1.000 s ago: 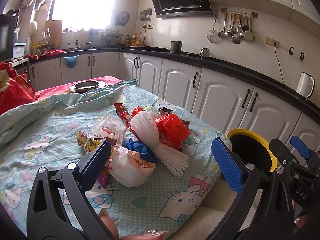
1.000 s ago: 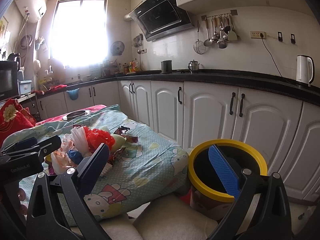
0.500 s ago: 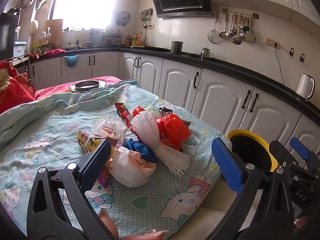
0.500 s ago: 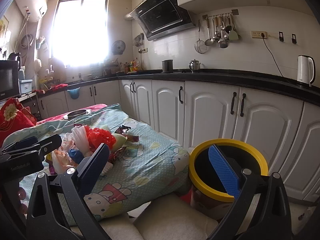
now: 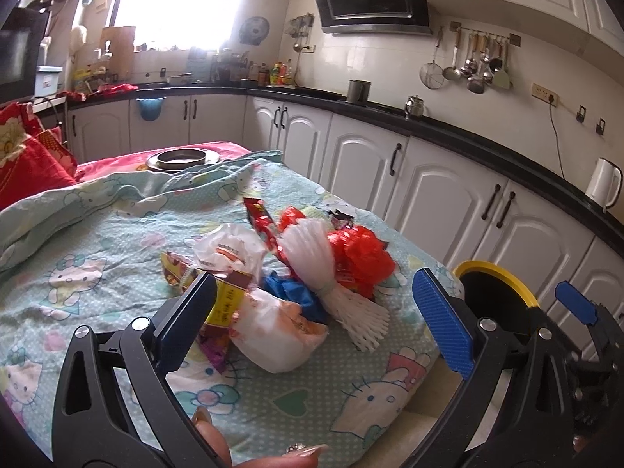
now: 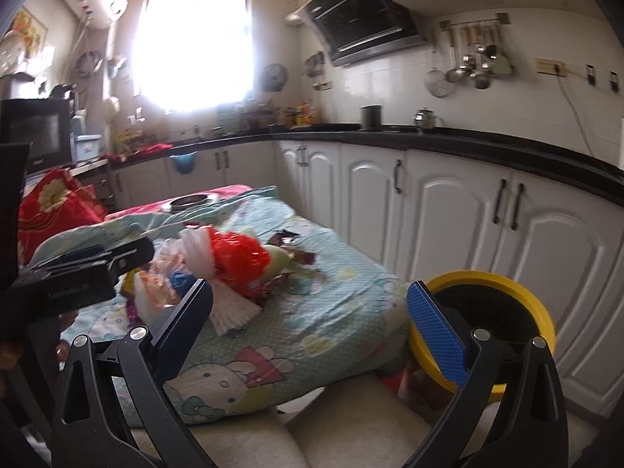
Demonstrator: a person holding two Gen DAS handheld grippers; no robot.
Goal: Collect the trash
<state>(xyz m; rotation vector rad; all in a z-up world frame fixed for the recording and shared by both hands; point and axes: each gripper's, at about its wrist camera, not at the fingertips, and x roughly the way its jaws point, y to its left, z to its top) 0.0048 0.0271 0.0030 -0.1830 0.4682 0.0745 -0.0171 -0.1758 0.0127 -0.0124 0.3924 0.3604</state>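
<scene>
A heap of trash lies on the cartoon-print sheet point(image 5: 97, 234): a white plastic bag point(image 5: 273, 331), a white foam net point(image 5: 331, 284), a crumpled red bag point(image 5: 358, 253), a blue wrapper point(image 5: 292, 292) and snack wrappers point(image 5: 261, 214). My left gripper point(image 5: 316, 312) hovers open just before the white bag, empty. A yellow-rimmed bin point(image 5: 499, 288) stands off the bed's right corner. In the right wrist view my right gripper point(image 6: 312, 319) is open and empty, between the trash heap point(image 6: 230, 257) and the yellow-rimmed bin point(image 6: 487, 312). The left gripper's body point(image 6: 78, 273) shows at the left.
White cabinets point(image 5: 429, 179) under a black counter run along the right and back. A kettle point(image 5: 602, 183) stands on the counter. A metal dish point(image 5: 181, 158) and a red cushion point(image 5: 27, 156) lie at the bed's far end. A pale mat point(image 6: 351, 421) covers the floor.
The right gripper has swung left and moved nearer the bed, so the trash heap now sits more central in its view. The left gripper has barely moved.
</scene>
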